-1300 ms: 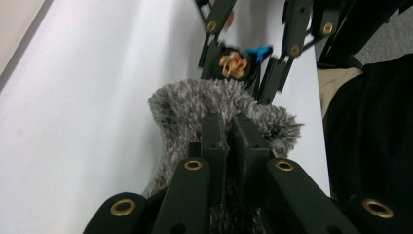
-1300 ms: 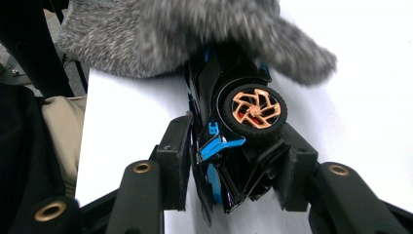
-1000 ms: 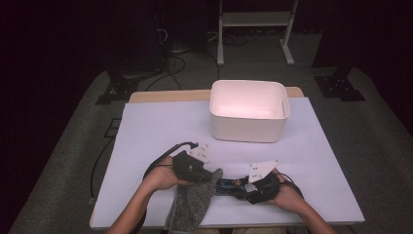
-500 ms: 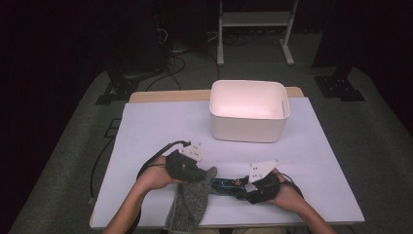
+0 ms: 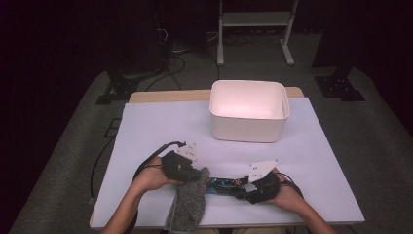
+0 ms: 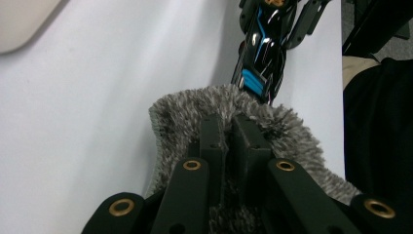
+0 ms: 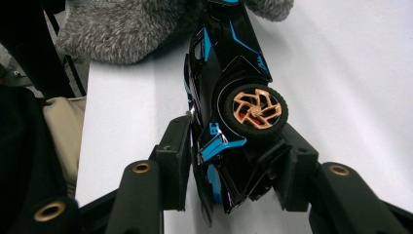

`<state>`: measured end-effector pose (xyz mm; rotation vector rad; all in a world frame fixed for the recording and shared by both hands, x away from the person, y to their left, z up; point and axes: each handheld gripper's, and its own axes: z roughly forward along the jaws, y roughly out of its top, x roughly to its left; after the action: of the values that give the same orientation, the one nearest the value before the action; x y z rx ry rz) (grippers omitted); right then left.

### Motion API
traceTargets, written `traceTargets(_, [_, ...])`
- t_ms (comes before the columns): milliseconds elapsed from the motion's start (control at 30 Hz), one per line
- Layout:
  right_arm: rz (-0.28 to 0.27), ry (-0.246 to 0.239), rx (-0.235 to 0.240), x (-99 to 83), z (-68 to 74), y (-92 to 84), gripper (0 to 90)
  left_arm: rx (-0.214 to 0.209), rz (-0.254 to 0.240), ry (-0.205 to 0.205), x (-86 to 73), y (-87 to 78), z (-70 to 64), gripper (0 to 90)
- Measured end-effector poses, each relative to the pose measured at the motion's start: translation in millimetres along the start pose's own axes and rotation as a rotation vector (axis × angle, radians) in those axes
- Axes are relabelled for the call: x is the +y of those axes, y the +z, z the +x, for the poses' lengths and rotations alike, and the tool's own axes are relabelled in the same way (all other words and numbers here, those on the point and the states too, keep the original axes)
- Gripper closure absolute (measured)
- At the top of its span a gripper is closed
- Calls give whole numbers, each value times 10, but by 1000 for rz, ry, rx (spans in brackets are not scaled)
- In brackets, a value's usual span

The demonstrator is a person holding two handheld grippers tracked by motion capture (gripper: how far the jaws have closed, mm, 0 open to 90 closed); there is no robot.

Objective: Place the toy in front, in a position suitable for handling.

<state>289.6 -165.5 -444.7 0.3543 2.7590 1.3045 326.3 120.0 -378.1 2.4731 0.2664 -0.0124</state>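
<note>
The left hand-held gripper (image 6: 225, 134) is clenched on the fuzzy grey cloth (image 6: 185, 114); the right hand-held gripper (image 7: 233, 165) grasps the toy car (image 7: 229, 87) near the worktop (image 5: 160, 126) front edge. Step: wiping. Next: draw cloth along car.

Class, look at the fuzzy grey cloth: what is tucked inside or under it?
One end of the black-and-blue toy car disappears under the grey cloth; how far in it reaches is covered. The left gripper pinches the cloth, the right gripper clamps the car.

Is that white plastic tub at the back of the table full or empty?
Empty, as far as the high view shows: the white plastic tub shows only bare pale inner walls and floor; the near inside wall stays hidden.
</note>
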Motion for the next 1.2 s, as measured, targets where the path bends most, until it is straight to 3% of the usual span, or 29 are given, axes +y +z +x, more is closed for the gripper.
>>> traceTargets(133, [1, -3, -1, 2, -2, 2, 539, -34, -36, 18, 100, -1, -17, 838])
traceTargets(300, [3, 0, -1, 4, -2, 1, 537, -51, -3, 54, 222, 152, -69, 833])
traceTargets(500, [9, 32, 5, 14, -5, 8, 512, -81, -38, 25, 172, 156, -43, 835])
traceTargets(767, [11, 27, 11, 101, -18, 29, 496, -66, -28, 30, 186, 157, -60, 835])
traceTargets(933, [35, -6, 47, 186, -35, 135, 537, -68, -24, 25, 193, 156, -58, 834])
traceTargets(1133, [37, -26, 79, 211, -81, 99, 566, -67, -36, 7, 206, 148, -22, 835])
traceTargets(1200, [48, -44, 64, 230, -126, 78, 566, -60, -34, 10, 233, 143, 16, 834])
